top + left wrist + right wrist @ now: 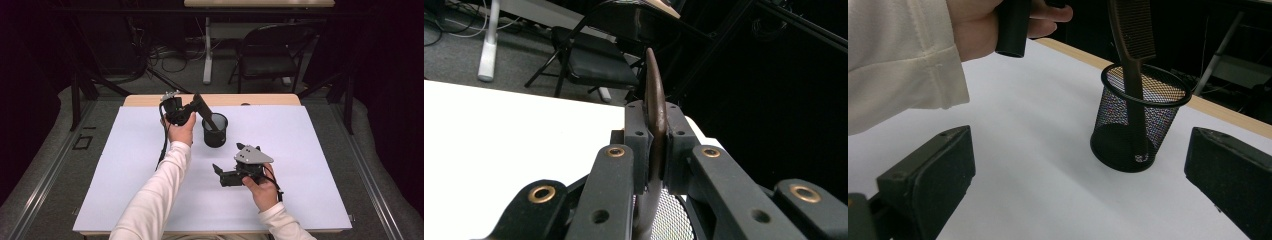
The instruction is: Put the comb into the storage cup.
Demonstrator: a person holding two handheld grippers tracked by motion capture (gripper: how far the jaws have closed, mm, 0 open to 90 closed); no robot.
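We see the left claw [199, 103] clamped on a dark brown comb [209, 120], whose lower end stands inside the black mesh cup [215, 131] near the middle of the white surface [310, 150]. In the left gripper view the pads squeeze the comb's spine. The right claw [217, 170] rests on the surface beside the cup, its jaws wide apart with nothing between them. No writing or brand can be read anywhere.

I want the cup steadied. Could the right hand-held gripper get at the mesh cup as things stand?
Probably yes: the right hand-held gripper is open, facing the mesh cup across bare table; the comb only occupies its inside.
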